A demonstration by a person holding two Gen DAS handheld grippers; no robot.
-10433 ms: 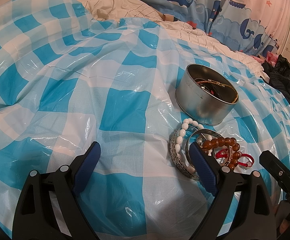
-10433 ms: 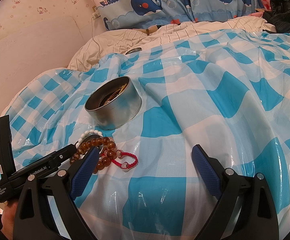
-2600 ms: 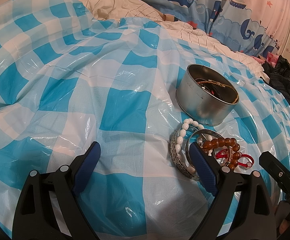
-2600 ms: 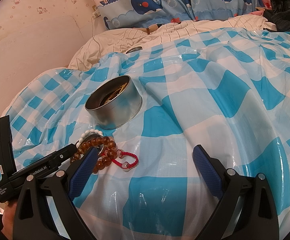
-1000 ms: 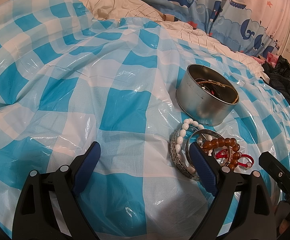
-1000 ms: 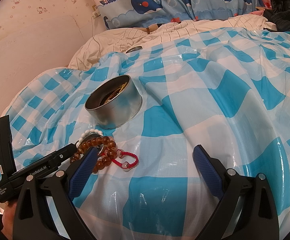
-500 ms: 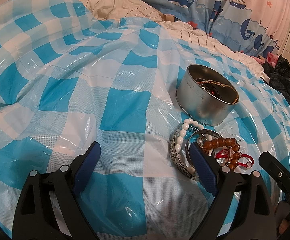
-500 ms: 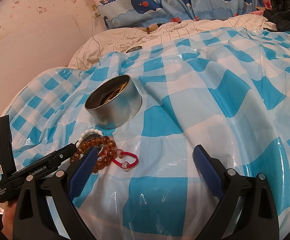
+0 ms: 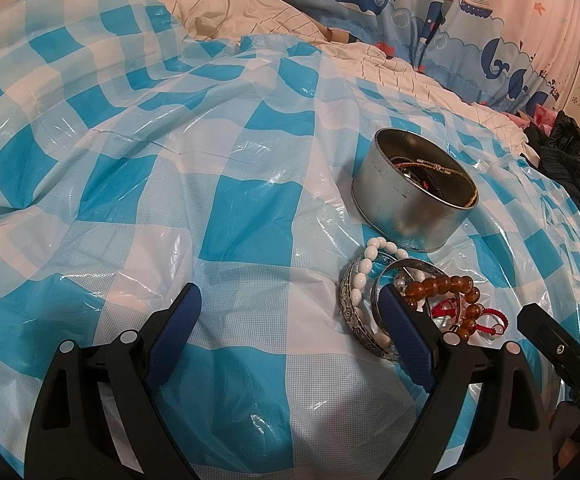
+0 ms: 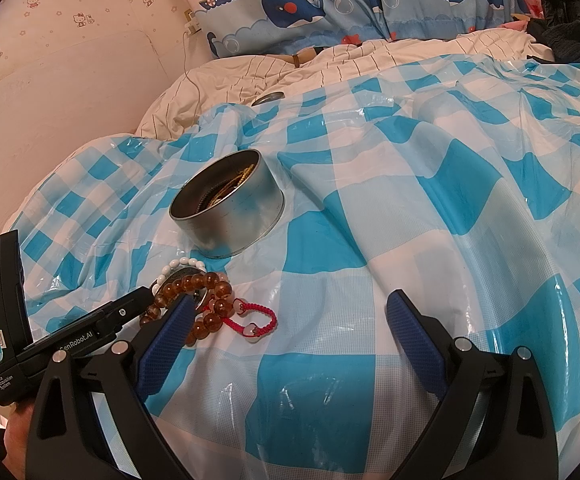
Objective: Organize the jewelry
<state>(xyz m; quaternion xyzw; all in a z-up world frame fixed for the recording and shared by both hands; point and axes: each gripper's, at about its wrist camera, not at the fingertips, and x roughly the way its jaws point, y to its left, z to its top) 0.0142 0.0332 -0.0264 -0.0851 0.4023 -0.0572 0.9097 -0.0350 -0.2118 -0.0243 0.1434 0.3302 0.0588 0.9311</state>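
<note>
Left gripper [image 9: 290,320]: its fingers stand wide apart and hold nothing; it hovers low over the sheet, with its right finger just in front of the bracelet pile.
Right gripper [image 10: 290,320]: spread wide too, empty, over a blue and white square; its left finger overlaps the brown beads in the right wrist view.
Sheet [image 9: 138,184]: a glossy blue-and-white checked plastic sheet, wrinkled, spread over the bed.
Tin [image 9: 406,204]: a round metal tin, upright and open on the sheet, with a gold chain and some dark pieces inside.
Bracelet pile: lies on the sheet just beside the tin, on the side nearer the cameras.
White bead bracelet [image 9: 360,278]: at the pile's left edge, nearest the tin.
Metal bangles [image 9: 352,312]: two engraved silver ones, overlapping.
Brown bead bracelet [image 9: 442,286]: lies across the bangles.
Red cord bracelet [image 10: 256,320]: at the pile's right edge, flat on the sheet.
Background: whale-print curtain [image 10: 330,4], striped bedding [image 10: 258,76].
</note>
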